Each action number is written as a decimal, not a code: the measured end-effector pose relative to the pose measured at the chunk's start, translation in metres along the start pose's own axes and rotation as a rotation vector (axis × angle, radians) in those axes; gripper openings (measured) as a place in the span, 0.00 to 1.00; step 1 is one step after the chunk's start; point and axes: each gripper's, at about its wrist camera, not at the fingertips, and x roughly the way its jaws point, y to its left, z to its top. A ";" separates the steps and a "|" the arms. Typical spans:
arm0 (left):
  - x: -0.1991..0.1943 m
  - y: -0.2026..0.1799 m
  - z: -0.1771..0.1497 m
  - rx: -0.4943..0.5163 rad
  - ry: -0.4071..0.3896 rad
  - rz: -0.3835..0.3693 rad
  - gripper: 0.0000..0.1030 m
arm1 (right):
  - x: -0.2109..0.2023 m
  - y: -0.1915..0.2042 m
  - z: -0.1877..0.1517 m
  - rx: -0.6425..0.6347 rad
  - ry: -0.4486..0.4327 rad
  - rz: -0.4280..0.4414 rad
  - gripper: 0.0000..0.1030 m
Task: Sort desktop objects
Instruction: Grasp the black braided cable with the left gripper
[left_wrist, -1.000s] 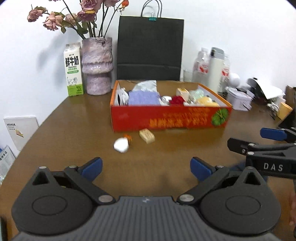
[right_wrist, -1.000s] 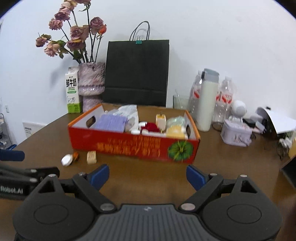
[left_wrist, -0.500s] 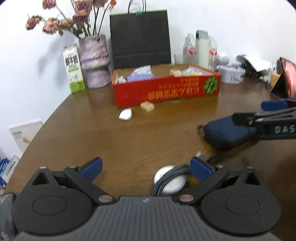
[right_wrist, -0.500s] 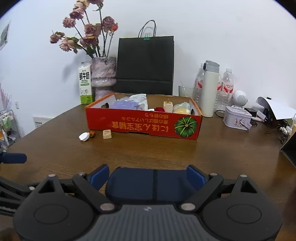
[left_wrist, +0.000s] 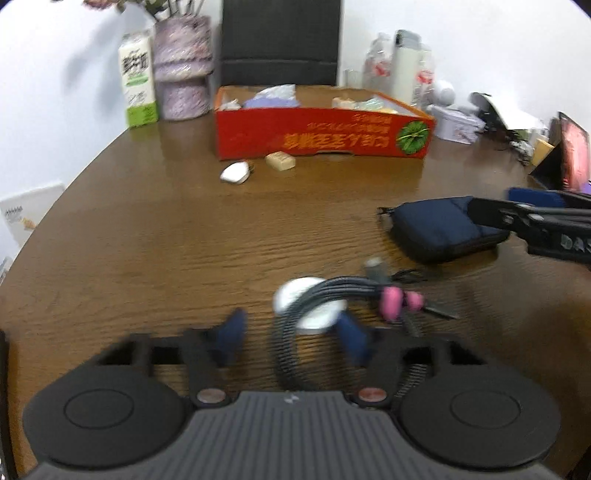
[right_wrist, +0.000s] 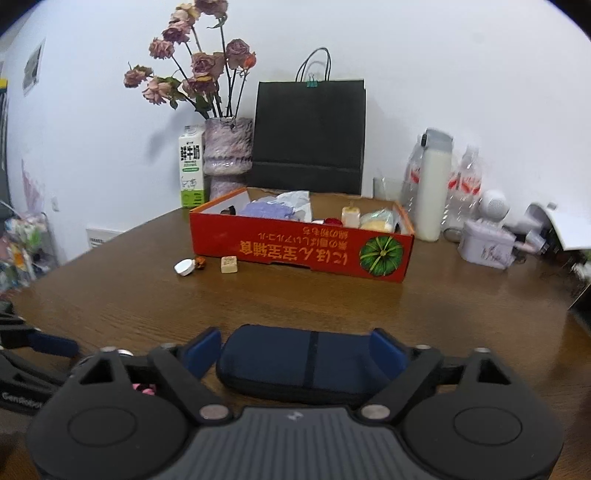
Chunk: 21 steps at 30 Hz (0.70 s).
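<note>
On the counter (right_wrist: 461, 314), we see our right claw (right_wrist: 295, 356), jaws just closing, straddling the navy pouch (right_wrist: 295, 363), its pads touching the ends, while our left claw (left_wrist: 291, 338), also just closing, brackets a coiled black cable (left_wrist: 314, 306) without clearly pinching it.

This is looking like a lived-in office or home workroom. A round brown wooden table (right_wrist: 110, 295) is sitting against a plain white wall, and everyday clutter is crowding its far edge: a vase of dried roses (right_wrist: 227, 155), a milk carton (right_wrist: 191, 171), a black paper shopping bag (right_wrist: 308, 133), water bottles (right_wrist: 467, 177) and a white flask (right_wrist: 432, 184). A red cardboard box (right_wrist: 299, 251) is holding odds and ends. At the right edge cables and papers are piling up.
</note>
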 end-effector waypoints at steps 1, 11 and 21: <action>0.001 -0.002 0.000 0.002 -0.004 0.006 0.30 | 0.001 -0.004 0.000 0.022 0.011 0.030 0.64; -0.029 -0.030 0.010 0.107 -0.202 0.013 0.12 | -0.005 0.015 -0.001 0.002 -0.024 0.206 0.62; -0.042 0.008 0.056 -0.158 -0.264 -0.125 0.11 | -0.010 0.001 -0.003 0.067 -0.036 0.179 0.67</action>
